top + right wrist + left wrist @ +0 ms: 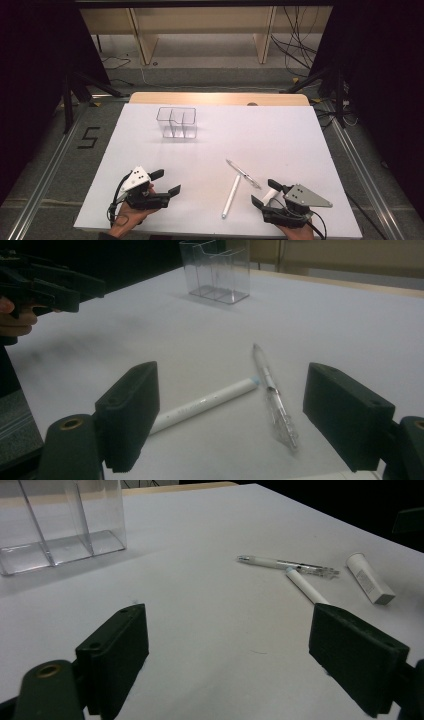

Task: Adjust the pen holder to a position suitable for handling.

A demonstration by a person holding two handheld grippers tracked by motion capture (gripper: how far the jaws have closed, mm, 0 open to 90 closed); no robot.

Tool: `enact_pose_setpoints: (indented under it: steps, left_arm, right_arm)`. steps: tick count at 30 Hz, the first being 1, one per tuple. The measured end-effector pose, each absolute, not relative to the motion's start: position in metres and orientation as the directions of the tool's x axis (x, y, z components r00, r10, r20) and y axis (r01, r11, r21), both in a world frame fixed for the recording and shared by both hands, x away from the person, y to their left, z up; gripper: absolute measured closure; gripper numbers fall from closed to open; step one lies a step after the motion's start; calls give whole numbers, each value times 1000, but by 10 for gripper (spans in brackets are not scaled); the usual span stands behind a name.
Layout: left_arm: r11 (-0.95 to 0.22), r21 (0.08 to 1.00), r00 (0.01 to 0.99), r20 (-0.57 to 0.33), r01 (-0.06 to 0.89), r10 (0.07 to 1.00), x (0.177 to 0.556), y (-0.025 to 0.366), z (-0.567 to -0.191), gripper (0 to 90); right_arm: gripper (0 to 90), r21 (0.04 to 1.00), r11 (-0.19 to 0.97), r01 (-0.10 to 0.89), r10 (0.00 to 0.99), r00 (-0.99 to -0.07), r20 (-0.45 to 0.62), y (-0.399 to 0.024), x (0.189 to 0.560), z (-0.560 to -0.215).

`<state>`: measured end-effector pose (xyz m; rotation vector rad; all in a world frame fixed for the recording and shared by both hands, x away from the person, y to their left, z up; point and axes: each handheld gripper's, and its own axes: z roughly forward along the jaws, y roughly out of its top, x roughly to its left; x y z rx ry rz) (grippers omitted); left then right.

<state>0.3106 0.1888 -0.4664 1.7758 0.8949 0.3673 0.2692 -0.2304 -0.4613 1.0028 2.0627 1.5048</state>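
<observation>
A: From the high view, where does everything sit?

B: The left gripper (162, 183) rests near the worktop's (280, 135) front left corner and the right gripper (266, 194) near the front right, each with jaws spread and nothing between them. A white pen (231, 196) and a clear pen (243, 174) lie between the grippers, toward the front edge, their far ends almost meeting. A clear acrylic organizer (177, 122) stands near the back edge, left of centre. Beyond the white sheet are grey floor, cables and wooden furniture.

A: What does the left gripper view add?

B: A small white tube (370, 578) lying just beside the pens, which the high view half hides behind the right gripper. The organizer (60, 522) is cut off at the top edge.

A: And the right gripper view?

B: Both pens up close, the white pen (202, 404) partly behind one jaw and the clear pen (272, 395) between the open jaws but untouched. The left gripper (92, 290) and a fingertip show at the left; whether the pens touch is hard to tell.
</observation>
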Motion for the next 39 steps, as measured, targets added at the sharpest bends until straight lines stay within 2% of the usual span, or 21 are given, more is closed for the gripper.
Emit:
enact_pose_setpoints:
  steps: [21, 33, 39]
  left_arm:
    - [-136, 897, 651, -193, 420, 734, 320, 186, -463, 156]
    - [-128, 895, 577, -161, 428, 801, 361, 198, -446, 163]
    - [-130, 877, 517, -148, 463, 843, 382, 207, -446, 188]
  right_arm:
    - [237, 936, 157, 314, 752, -652, 92, -233, 270, -460]
    - [238, 936, 150, 317, 753, -650, 100, -234, 271, -460]
    - [237, 936, 147, 319, 753, -650, 104, -234, 272, -461]
